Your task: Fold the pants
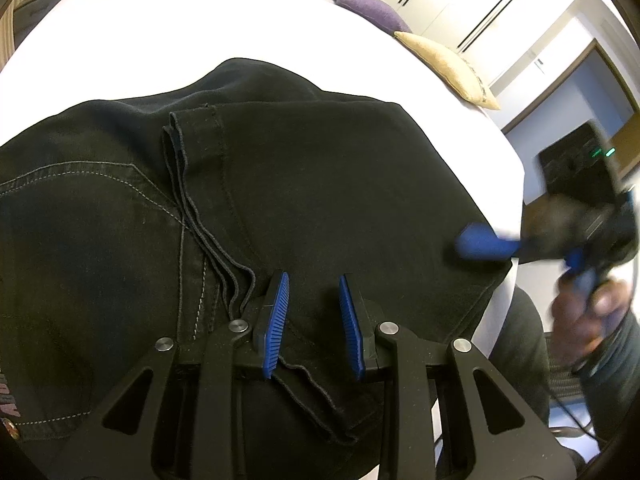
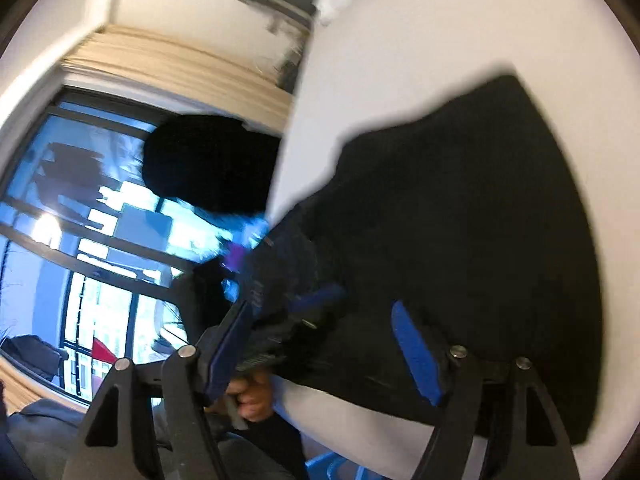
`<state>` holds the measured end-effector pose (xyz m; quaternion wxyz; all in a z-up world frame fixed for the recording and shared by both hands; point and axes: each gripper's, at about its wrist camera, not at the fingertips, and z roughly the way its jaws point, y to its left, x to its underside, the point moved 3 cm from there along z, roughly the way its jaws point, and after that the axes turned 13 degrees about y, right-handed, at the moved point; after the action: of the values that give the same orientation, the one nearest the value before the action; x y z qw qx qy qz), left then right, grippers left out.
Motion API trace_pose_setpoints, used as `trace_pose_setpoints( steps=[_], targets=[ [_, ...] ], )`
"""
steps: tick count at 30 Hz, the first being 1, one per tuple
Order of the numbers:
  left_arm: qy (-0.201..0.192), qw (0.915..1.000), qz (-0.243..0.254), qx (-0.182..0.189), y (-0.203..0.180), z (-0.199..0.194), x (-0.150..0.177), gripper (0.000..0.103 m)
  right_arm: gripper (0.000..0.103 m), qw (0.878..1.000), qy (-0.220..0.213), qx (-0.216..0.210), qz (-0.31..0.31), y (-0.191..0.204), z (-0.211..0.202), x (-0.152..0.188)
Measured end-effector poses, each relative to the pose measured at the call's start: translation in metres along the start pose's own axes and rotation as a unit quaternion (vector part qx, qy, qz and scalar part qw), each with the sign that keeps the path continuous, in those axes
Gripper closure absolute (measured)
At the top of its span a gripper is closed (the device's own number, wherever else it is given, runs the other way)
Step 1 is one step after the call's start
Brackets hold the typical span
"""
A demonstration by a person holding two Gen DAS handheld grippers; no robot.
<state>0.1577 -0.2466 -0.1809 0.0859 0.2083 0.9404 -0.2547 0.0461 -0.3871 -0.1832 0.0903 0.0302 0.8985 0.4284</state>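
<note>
Black jeans lie folded on a white bed, with leg hems stacked across the seat area. My left gripper is open, its blue pads just above the hems and holding nothing. My right gripper shows blurred at the jeans' right edge in the left wrist view. In the right wrist view the right gripper is open wide above the jeans, empty. The left gripper appears there as a blurred dark shape.
A tan cushion and a purple cushion lie at the bed's far right edge. A window and a beige curtain are beyond the bed. My legs are beside the bed's near corner.
</note>
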Motion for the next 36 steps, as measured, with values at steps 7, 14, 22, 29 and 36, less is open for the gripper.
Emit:
trace_pose_setpoints(
  steps=[7, 14, 22, 29, 36],
  targets=[
    [-0.005, 1.0000, 0.000, 0.004, 0.001, -0.003, 0.004, 0.078, 0.041, 0.998, -0.023, 0.064, -0.015, 0.021, -0.008, 0.042],
    [-0.015, 0.9998, -0.007, 0.006, 0.004, -0.008, 0.008, 0.078, 0.031, 0.996, -0.081, -0.001, -0.026, 0.043, -0.030, 0.004],
    [-0.031, 0.9982, -0.038, 0.033, 0.014, -0.029, 0.021, 0.077, 0.039, 0.988, -0.054, 0.132, 0.062, 0.008, -0.032, -0.039],
    [-0.038, 0.9975, -0.039, 0.045, 0.021, -0.030, 0.023, 0.077, 0.035, 0.999, 0.028, 0.031, -0.028, 0.058, 0.042, -0.113],
    [-0.045, 0.9953, -0.045, 0.073, 0.037, -0.037, 0.027, 0.077, 0.044, 0.996, 0.070, 0.049, -0.014, 0.046, 0.107, -0.181]
  ],
)
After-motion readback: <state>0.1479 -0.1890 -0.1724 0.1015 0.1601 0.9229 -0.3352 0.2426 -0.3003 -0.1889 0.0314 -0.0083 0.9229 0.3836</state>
